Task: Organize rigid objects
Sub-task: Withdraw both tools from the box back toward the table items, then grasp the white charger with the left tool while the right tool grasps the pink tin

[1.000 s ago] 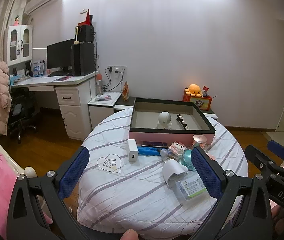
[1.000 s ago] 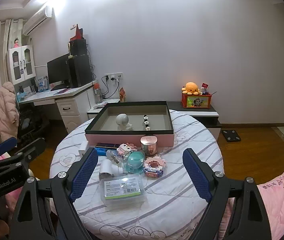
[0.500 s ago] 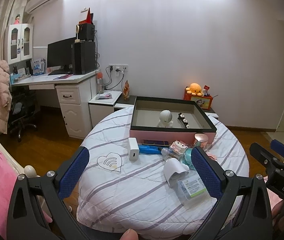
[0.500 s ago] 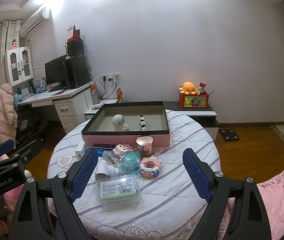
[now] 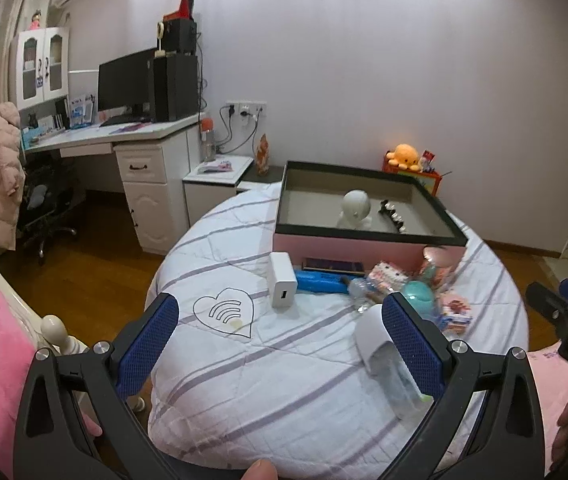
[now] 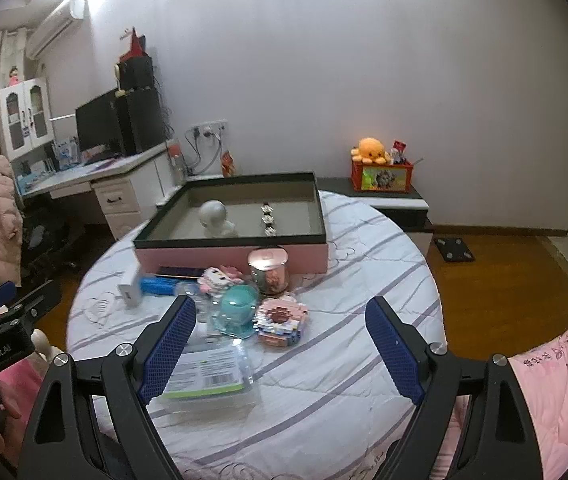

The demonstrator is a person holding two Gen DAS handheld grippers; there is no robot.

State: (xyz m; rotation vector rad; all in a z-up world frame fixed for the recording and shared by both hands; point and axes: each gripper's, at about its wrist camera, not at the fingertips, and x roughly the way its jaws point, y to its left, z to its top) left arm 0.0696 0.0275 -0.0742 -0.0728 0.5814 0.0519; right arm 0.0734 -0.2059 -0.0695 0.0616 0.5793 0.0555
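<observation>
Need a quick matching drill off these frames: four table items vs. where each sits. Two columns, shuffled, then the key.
1. white figurine
2. white charger block
3. clear plastic box
4. candle jar

A. table edge nearest the grippers
B. against the tray's pink front wall
C. inside the tray
D. by the heart print, left of the pile

Pairs: 1-C, 2-D, 3-A, 4-B

Both claws, left (image 5: 280,344) and right (image 6: 280,348), have moved nearer the cluttered table (image 6: 343,360).

Round table (image 6: 363,264) under striped cloth, pink box (image 6: 244,256), white charger (image 5: 282,285), possibly a clear case (image 6: 212,376)
</observation>
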